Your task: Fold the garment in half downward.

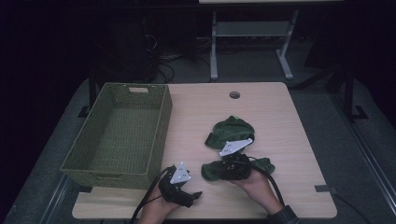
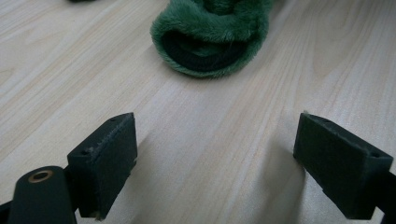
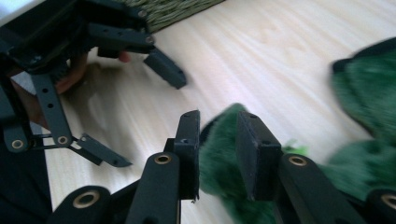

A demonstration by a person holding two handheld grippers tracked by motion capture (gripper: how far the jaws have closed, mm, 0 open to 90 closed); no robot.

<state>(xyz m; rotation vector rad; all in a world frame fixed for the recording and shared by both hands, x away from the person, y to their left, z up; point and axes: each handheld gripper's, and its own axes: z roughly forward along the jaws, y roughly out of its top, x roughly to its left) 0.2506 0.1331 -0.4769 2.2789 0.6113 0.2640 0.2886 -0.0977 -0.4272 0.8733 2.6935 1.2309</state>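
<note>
Jaws: right gripper [image 3: 218, 154] apparently pinching near green slipper [image 3: 219, 172] | left gripper [image 2: 219, 168] wide open, slipper ahead

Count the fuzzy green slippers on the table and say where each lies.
2. One fuzzy green slipper lies mid-table, right of the woven green basket. The other fuzzy green slipper lies nearer the front edge, between the right gripper's jaws.

No legible text, label, brand, number or sign on any surface in these views.
</note>
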